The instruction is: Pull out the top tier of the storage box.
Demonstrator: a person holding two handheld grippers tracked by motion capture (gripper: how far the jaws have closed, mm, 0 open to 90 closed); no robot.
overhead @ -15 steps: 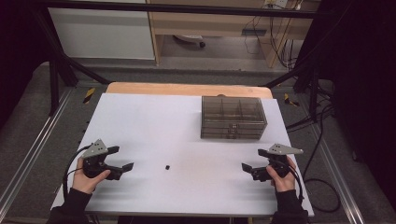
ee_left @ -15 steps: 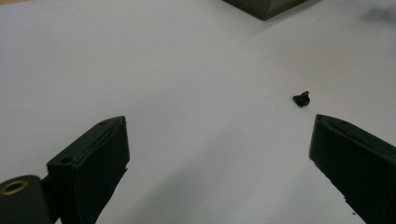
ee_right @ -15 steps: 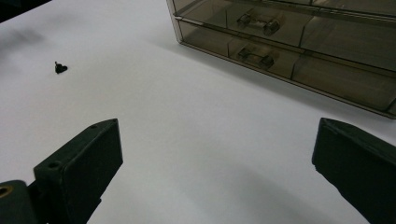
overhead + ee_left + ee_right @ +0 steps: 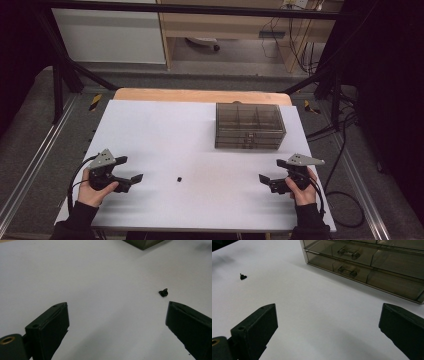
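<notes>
High view shows the small black part (image 4: 179, 179), possibly a screw, lying on the white table (image 4: 165, 130) nearer the person than the drawer box (image 4: 249, 125), between the wide-open left gripper (image 4: 131, 170) and wide-open right gripper (image 4: 270, 172), touching neither.

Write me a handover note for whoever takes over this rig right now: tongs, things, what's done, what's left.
Left tongs: open, holding nothing, low over the white table at its near left.
Right tongs: open, holding nothing, at the near right.
Small black part: loose on the table between the two, nearer the left tongs, touched by neither.
Clear drawer box: far right of the table, drawers shut.
Done: nothing visibly handled.
Left: probably pick up the part, open a drawer and put it in.
</notes>
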